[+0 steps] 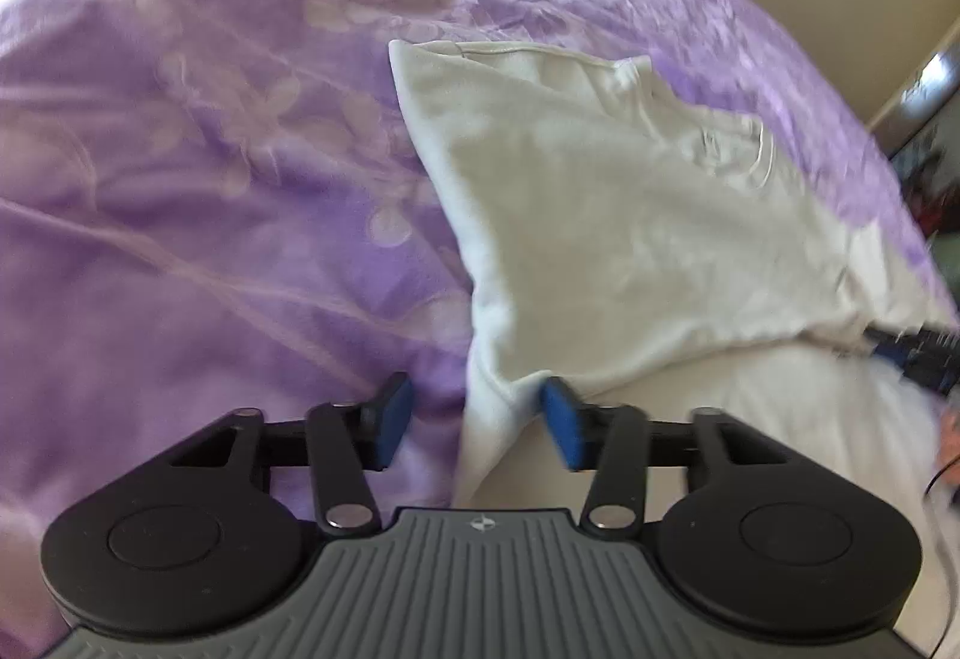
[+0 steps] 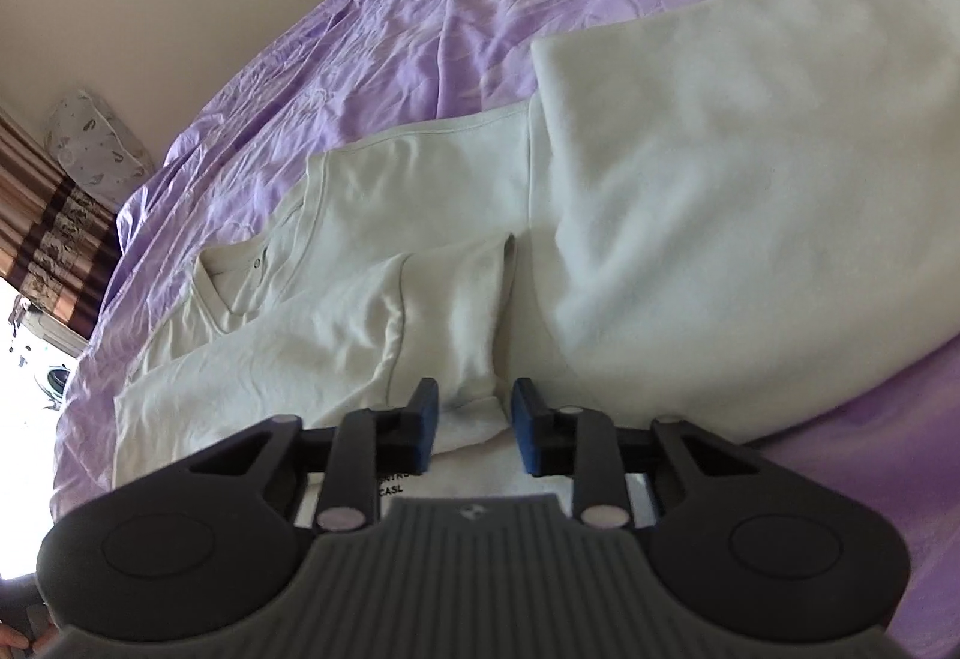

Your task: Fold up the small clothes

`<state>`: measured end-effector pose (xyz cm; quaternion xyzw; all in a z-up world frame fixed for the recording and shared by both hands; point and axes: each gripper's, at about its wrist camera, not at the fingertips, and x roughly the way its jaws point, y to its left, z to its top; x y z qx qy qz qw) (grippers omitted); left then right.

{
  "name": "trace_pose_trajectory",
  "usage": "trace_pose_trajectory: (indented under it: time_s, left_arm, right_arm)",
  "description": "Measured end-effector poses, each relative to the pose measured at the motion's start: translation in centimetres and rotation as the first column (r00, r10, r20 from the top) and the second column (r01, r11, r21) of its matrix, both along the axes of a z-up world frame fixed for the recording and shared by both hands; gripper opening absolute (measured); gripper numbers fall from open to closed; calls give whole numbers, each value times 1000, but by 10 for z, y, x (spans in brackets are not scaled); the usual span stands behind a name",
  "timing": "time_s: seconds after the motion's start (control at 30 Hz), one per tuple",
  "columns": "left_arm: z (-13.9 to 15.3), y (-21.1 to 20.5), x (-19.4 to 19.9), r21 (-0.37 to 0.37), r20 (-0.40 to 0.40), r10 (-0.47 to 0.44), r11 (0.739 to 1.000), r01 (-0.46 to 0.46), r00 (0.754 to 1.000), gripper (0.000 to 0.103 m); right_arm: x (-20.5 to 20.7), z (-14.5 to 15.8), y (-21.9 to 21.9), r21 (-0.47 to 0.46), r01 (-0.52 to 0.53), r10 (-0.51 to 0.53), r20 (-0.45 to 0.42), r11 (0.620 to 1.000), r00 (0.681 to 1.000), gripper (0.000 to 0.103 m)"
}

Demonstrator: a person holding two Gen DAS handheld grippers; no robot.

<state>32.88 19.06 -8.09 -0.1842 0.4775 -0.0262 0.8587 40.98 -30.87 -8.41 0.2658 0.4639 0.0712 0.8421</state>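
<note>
A wrinkled lilac bedspread (image 1: 210, 149) covers the bed you are working on, with a cream wall behind it. The pale cream T-shirt (image 1: 600, 215) lies on that bedspread, partly folded over itself.

Your left gripper (image 1: 477, 422) stands wide, its blue pads (image 1: 393, 419) apart; a corner fold of the T-shirt sits in the gap against the right pad, not pinched. To the right of the T-shirt in this view a dark blurred object (image 1: 918, 353), probably your other gripper, reaches in at the hem.

Your right gripper (image 2: 474, 422) is narrower but not closed, with a bunch of T-shirt cloth between the pads; I cannot tell whether they touch it.

Expect the T-shirt to be light, limp and soft. It will sag and drag wrinkles, so take it at a doubled edge or corner, where the pads get thickness, and lift both sides evenly.

Only the left wrist view shows the folded flap's far corner and the open bedspread left of the T-shirt. Only the right wrist view shows the collar (image 2: 240, 269) with its small button, the sleeve seam, a striped curtain (image 2: 54, 215) and a patterned pillow (image 2: 99, 149) left of the T-shirt.
</note>
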Motion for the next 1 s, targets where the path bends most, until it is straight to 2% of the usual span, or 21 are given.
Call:
trace_pose_trajectory:
  time_s: [0.03, 0.1, 0.17, 0.23, 0.33, 0.4, 0.47, 0.5, 0.57, 0.63, 0.7, 0.77, 0.8, 0.87, 1.0]
  left_arm:
    - [0, 1, 1, -28, 12, 3, 1000, -3, 1000, 9]
    - [5, 4, -1, -41, 34, 28, 999, -26, 999, 8]
    - [14, 5, -4, -8, 56, -8, 1000, 9, 998, 7]
    - [17, 5, -3, 39, 39, -33, 999, 31, 999, 7]
    - [6, 1, 3, 88, -16, -46, 995, 47, 999, 7]
    - [0, -1, 5, 95, -20, -38, 995, 40, 999, 7]
    - [-1, 0, 5, 89, -28, -41, 995, 43, 999, 11]
    - [1, 2, 4, 85, -31, -33, 996, 36, 999, 14]
    - [8, 6, 1, 84, -41, -27, 996, 30, 999, 21]
    - [21, 7, -4, 118, -28, -24, 993, 27, 999, 21]
    - [35, 5, -10, 146, 13, -14, 989, 12, 1000, 21]
    - [50, 5, -14, 144, 56, 1, 990, -9, 998, 22]
    - [56, 4, -15, 144, 77, 14, 989, -25, 997, 24]
    - [67, -1, -16, 159, 108, 41, 986, -58, 993, 32]
    - [74, -17, -12, 214, 133, 59, 973, -86, 989, 33]
  right_arm:
    - [0, -1, 1, -2, 2, -2, -1, 1000, 1000, 10]
    - [-2, 2, -1, 1, 18, -18, 9, 1000, 1000, 4]
    - [-7, 16, -5, 18, 21, -22, 59, 1000, 998, 3]
    - [-11, 29, -7, 18, 8, -10, 84, 1000, 996, 2]
    - [-8, 22, 2, -95, -35, 38, 34, 995, 999, 1]
    - [-8, 4, 4, -120, -45, 42, -25, 992, 999, 1]
    - [-8, 0, 3, -127, -46, 43, -28, 991, 999, 3]
    - [-8, 3, 2, -122, -46, 43, -27, 992, 999, 7]
    - [-11, 16, -2, -126, -36, 34, -16, 991, 999, 11]
    - [-18, 34, -9, -123, -25, 26, 4, 992, 1000, 16]
    - [-27, 53, -25, -104, -6, 9, 28, 995, 1000, 27]
    - [-40, 74, -45, -104, 25, -19, 53, 994, 998, 30]
    - [-47, 84, -58, -113, 48, -41, 65, 992, 997, 38]
    - [-60, 104, -85, -137, 106, -94, 89, 985, 992, 40]
    - [-95, 139, -157, -181, 258, -242, 104, 949, 965, 40]
